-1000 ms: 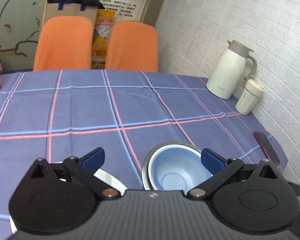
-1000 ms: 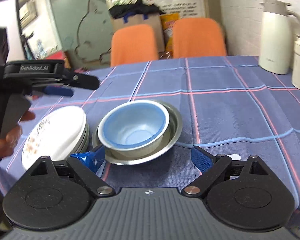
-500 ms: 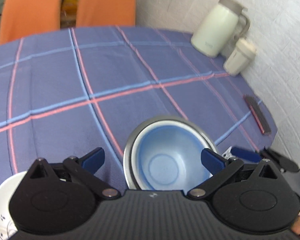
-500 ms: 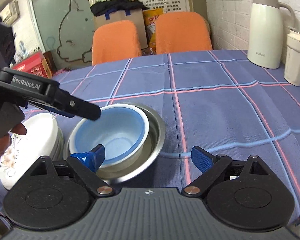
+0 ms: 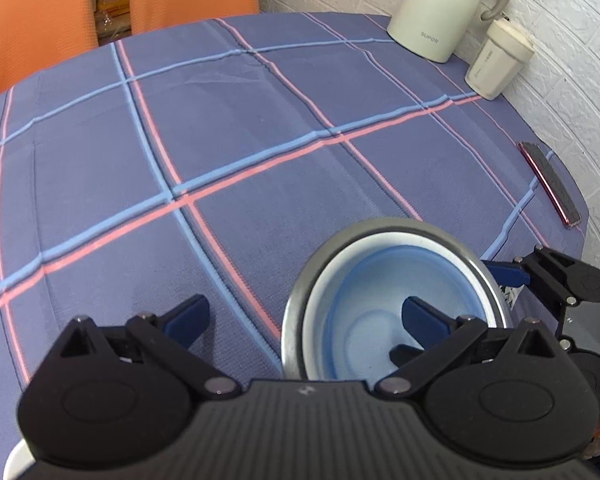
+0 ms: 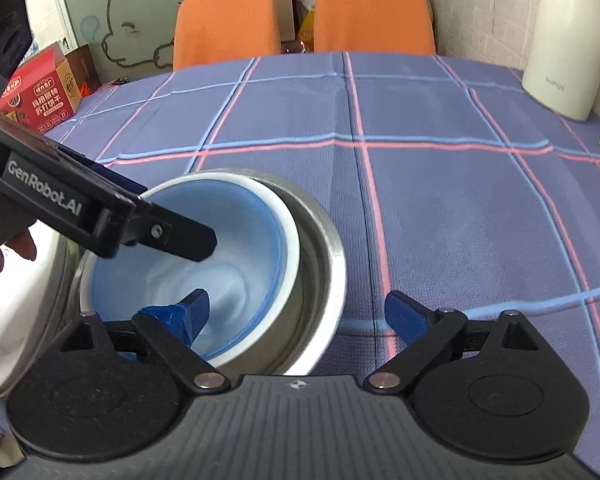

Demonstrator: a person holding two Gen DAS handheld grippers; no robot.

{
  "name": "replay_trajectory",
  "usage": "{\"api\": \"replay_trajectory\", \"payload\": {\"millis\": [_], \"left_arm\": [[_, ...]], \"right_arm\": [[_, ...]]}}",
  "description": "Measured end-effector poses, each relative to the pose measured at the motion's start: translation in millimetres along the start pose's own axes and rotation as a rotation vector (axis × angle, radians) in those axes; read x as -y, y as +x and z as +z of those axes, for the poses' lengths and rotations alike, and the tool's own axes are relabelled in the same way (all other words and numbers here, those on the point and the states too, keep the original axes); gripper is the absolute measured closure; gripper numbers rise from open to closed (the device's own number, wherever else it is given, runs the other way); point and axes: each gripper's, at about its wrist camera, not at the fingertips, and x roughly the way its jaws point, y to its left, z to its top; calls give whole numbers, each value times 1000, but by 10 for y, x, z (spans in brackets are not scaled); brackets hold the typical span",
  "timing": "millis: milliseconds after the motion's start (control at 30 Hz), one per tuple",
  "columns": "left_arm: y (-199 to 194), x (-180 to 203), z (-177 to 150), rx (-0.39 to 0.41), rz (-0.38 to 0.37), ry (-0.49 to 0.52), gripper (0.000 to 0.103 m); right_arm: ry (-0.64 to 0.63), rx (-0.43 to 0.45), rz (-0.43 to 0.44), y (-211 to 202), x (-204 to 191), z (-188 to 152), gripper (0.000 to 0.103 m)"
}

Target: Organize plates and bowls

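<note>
The blue bowl (image 6: pixel 188 256) sits mouth-up, nested in the steel bowl (image 6: pixel 320 264) on my table (image 6: pixel 440 200). Both my left gripper (image 5: pixel 304 316) and right gripper (image 6: pixel 296 308) are spread, apparently straddling opposite rims.

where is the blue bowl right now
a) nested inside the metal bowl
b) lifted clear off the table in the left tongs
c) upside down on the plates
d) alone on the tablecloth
a: the blue bowl sits inside the metal bowl, whose steel rim rings it in both views; both tongs are open around the rims, not gripping.
</note>
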Motion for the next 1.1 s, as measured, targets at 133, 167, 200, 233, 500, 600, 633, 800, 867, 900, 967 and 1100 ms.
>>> {"api": "replay_trajectory", "payload": {"millis": [133,167,200,233,500,600,633,800,867,900,967,1100], "left_arm": [[55,19,-42,-7,-20,14,2],[62,29,-51,-3,-17,22,2],[65,49,-58,2,-9,33,2],[68,60,-63,4,-5,38,2],[73,119,-125,16,14,74,2],[85,140,-132,24,17,87,2],[94,151,-131,27,23,93,2],[116,204,-161,46,54,118,6],[111,234,-181,57,51,117,8],[111,250,-183,61,56,116,10],[128,310,-177,62,69,128,14],[131,377,-100,35,29,97,30]], "right_arm": [[51,26,-39,-54,-39,-66,20],[68,43,-51,-72,-45,-100,19],[76,60,-61,-86,-57,-136,19],[82,72,-65,-95,-63,-160,19],[142,37,-28,-182,-84,-135,20],[165,51,-37,-181,-61,-176,20],[168,55,-48,-183,-69,-176,20],[85,85,-61,-189,-212,-206,24],[79,109,-53,-187,-252,-221,25],[94,110,-35,-170,-240,-217,25],[118,112,-11,-141,-218,-185,25],[174,111,21,-184,-217,-72,23]]}}
